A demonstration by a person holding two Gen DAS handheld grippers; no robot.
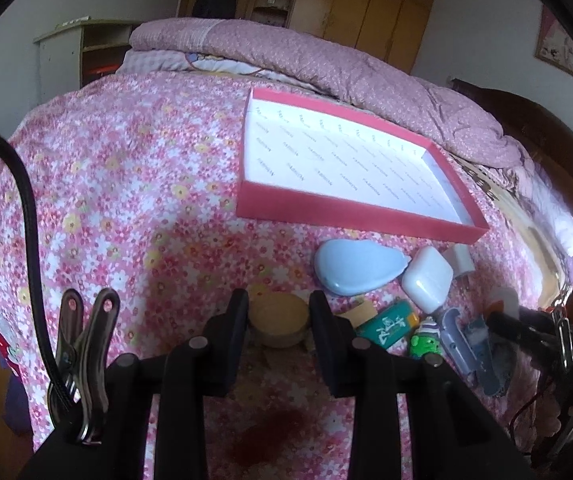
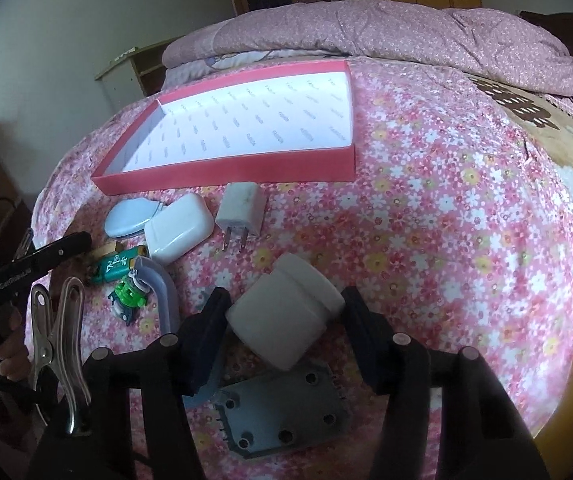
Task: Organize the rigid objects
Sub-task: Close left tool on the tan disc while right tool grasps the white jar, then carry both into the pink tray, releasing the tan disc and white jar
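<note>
My right claw (image 2: 282, 320) sits low over the flowered pink bedspread (image 2: 446, 220), its black fingers either side of a squat white plastic jar with a wide screw lid (image 2: 286, 312). The jar lies tipped on its side, resting partly on a grey flat plate with round holes (image 2: 286, 420). The left finger looks to touch the jar's body; at the right finger I cannot tell whether it touches the lid end or a sliver of gap remains. So I call these jaws half-wide and not yet gripping.

My left claw (image 1: 278, 320) stands narrow around a small round tan wooden bowl-like piece (image 1: 278, 318), both fingers against its sides; it seems held, though whether it is lifted off the bedspread I cannot tell.

The place for everything, I judge, is the shallow red cardboard box with a white printed lining (image 2: 226, 168), empty and well beyond the jar, past a white wall plug with two prongs (image 2: 242, 210).

To do this well I should centre the jar, since its lid is wider than its body and a slanted squeeze could roll it out. I want the pads on the body, low, and a straight lift clear of the grey plate so the plate is not dragged. Then I would carry it over the white plug and set it down inside the near wall.
</note>
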